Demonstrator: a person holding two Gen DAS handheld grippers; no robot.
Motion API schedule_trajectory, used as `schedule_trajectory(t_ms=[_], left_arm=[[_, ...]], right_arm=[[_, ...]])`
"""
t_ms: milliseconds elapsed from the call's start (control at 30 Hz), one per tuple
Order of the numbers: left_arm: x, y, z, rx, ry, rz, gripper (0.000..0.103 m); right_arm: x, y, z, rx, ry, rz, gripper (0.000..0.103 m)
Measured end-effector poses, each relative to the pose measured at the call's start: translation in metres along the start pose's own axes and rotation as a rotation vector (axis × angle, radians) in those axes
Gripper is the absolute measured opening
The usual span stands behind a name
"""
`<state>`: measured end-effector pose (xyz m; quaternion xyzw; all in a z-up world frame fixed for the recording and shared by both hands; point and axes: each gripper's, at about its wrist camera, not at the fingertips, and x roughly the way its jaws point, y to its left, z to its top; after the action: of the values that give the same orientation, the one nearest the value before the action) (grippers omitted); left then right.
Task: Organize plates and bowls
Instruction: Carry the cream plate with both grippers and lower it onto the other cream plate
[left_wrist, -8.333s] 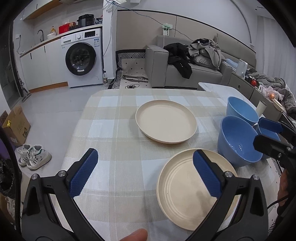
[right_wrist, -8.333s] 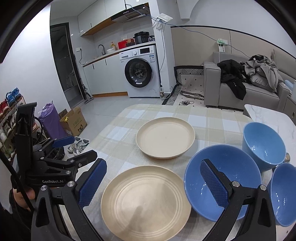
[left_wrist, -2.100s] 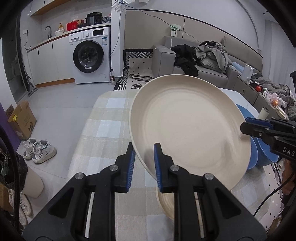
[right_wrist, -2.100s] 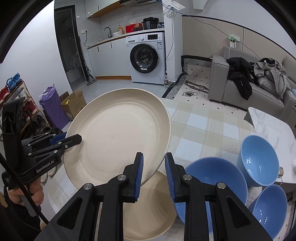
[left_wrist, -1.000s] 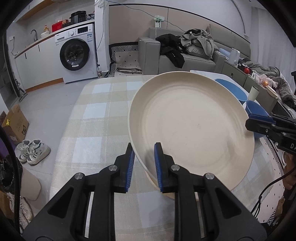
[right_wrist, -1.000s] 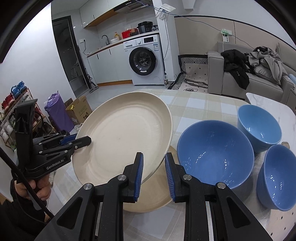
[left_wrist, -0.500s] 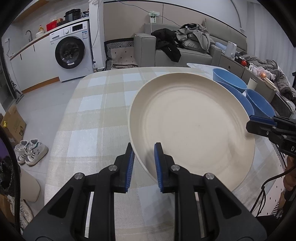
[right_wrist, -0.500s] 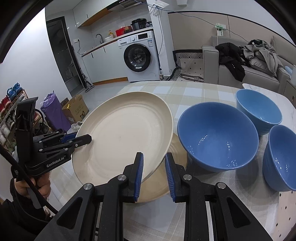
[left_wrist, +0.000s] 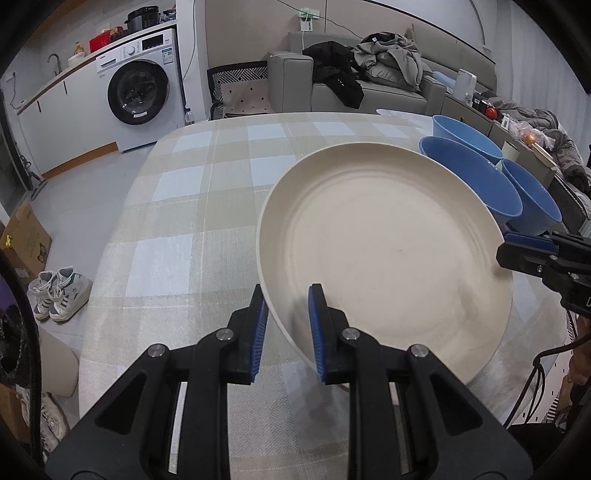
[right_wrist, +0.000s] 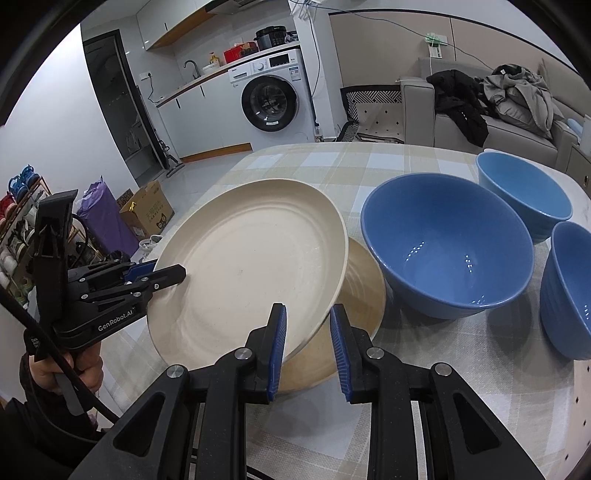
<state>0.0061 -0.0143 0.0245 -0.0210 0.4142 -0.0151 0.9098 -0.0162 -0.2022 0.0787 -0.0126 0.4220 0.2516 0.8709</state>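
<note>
A cream plate (left_wrist: 384, 243) is held by both grippers at opposite rims, just above a second cream plate (right_wrist: 362, 280) that lies on the checked tablecloth. My left gripper (left_wrist: 286, 325) stands with its jaws slightly parted around the near rim. My right gripper (right_wrist: 308, 343) has its jaws a little apart around the rim of the held plate (right_wrist: 251, 269). Three blue bowls stand to the right: a large one (right_wrist: 447, 254), a far one (right_wrist: 524, 192) and a near one (right_wrist: 569, 288).
The table (left_wrist: 177, 229) with its checked cloth stretches left and far of the plates. The table's near edge lies below the grippers. A sofa (left_wrist: 369, 85), a washing machine (left_wrist: 140, 92) and shoes (left_wrist: 59, 291) on the floor lie beyond.
Both grippers have lowered the held plate toward the plate on the table. The jaws of both grippers have parted slightly from the rim since half a second ago.
</note>
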Motion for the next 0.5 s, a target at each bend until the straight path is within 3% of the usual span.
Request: schedule_trajectory(t_ms=[500], left_arm=[[0.035,0.004,-0.002,-0.014,0.021,0.016,0.018]], right_arm=[[0.017,-0.003,-0.004,0.01,0.029,-0.01,0.026]])
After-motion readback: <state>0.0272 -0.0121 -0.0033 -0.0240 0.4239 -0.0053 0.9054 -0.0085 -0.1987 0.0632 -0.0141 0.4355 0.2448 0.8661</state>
